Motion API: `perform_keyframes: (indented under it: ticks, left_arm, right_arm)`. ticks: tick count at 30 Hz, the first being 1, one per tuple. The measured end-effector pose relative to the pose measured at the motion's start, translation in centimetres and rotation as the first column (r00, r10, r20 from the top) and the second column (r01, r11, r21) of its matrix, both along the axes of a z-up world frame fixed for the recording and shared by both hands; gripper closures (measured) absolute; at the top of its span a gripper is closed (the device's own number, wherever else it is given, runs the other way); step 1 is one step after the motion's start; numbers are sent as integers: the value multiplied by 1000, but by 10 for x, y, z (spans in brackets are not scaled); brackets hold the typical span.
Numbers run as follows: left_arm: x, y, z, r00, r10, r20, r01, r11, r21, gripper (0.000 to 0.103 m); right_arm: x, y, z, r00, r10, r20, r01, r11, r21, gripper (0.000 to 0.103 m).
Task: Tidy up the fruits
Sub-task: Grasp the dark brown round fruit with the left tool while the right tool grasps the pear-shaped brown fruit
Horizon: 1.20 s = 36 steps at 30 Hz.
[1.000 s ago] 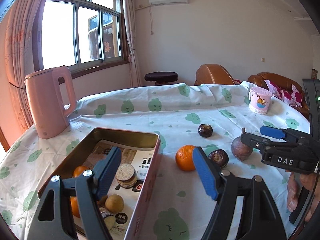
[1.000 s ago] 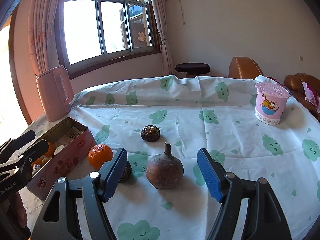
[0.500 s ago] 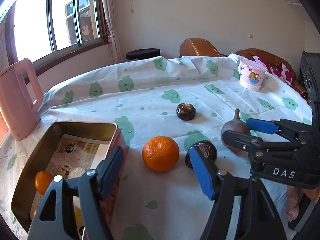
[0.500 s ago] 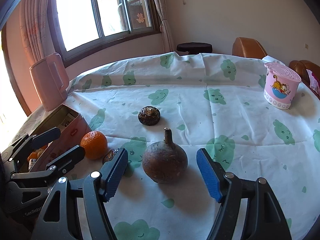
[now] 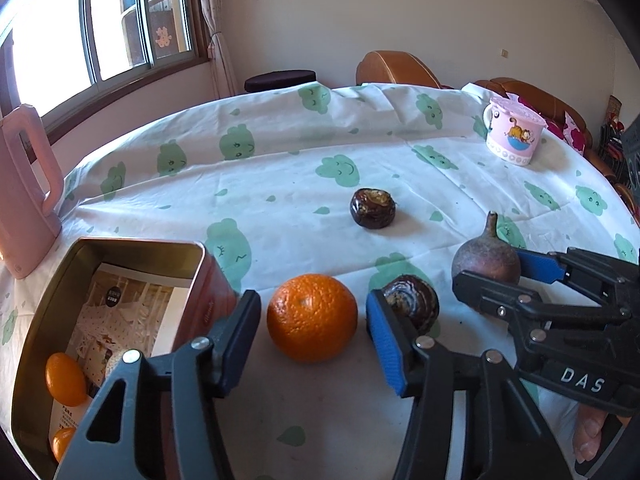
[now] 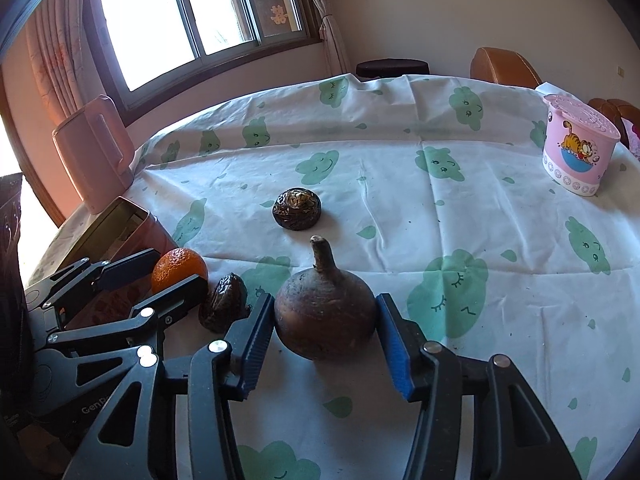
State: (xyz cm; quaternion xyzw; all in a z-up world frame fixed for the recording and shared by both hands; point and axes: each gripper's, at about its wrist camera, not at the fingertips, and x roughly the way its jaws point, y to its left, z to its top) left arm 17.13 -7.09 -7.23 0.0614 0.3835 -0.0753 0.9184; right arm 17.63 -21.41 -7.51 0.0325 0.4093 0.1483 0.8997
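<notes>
An orange [image 5: 312, 317] lies on the tablecloth between the open fingers of my left gripper [image 5: 314, 330], apart from both pads. It also shows in the right wrist view [image 6: 179, 269]. A brown stemmed fruit [image 6: 325, 318] sits between the open fingers of my right gripper [image 6: 325, 338], close to both pads. A dark wrinkled fruit [image 5: 412, 306] lies between the two grippers. Another dark fruit [image 5: 373, 208] lies farther back. An open tin box [image 5: 100, 256] at the left holds small orange fruits [image 5: 65, 379].
A pink kettle [image 5: 24, 192] stands at the far left behind the box. A pink lidded cup [image 5: 514, 134] stands at the back right. The round table has a white cloth [image 5: 280, 168] with green prints. A stool and brown chairs stand beyond the table.
My left gripper moved right from over the tin box to around the orange. My right gripper moved forward and lower, so its fingers now flank the brown stemmed fruit.
</notes>
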Motion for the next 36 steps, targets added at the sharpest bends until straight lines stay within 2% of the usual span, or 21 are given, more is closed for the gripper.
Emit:
perform_keyframes:
  ticks: [8, 10, 12, 16, 21, 26, 28, 30, 36]
  left_arm:
    - [2, 0, 0, 1000, 8, -1, -8, 1000, 4, 48]
    - [-2, -1, 2, 1000, 15, 27, -15, 1000, 20, 49]
    - [-9, -4, 7, 997, 17, 72, -20, 999, 41, 46]
    - [-22, -9, 14, 993, -29, 115, 30, 1000, -7, 46]
    - [-27, -22, 14, 989, -108, 101, 110, 994, -14, 46]
    - [-22, -39, 3, 977, -215, 15, 215, 977, -12, 46]
    - [-18, -41, -1, 976, -216, -20, 216, 976, -18, 51]
    - [-14, -40, -4, 974, -224, -46, 222, 974, -37, 60]
    - [-14, -36, -3, 979, -202, -34, 200, 979, -47, 60]
  right_arm:
    - [0, -2, 0, 1000, -2, 3, 2, 1000, 3, 50]
    - [-2, -2, 2, 1000, -7, 17, 7, 1000, -2, 50]
    - [-4, -3, 4, 999, -17, 32, 17, 1000, -3, 50]
    - [-6, -7, 7, 998, -43, 49, 43, 999, 0, 50]
    - [-7, -16, 8, 994, -90, 58, 89, 996, 16, 50]
    - [-11, -20, 11, 989, -129, 76, 130, 991, -9, 50]
    - [-10, -22, 11, 988, -139, 73, 139, 990, -5, 50]
    - [-10, -23, 10, 988, -139, 69, 140, 990, 0, 50]
    - [-8, -17, 8, 992, -111, 60, 113, 993, -20, 50]
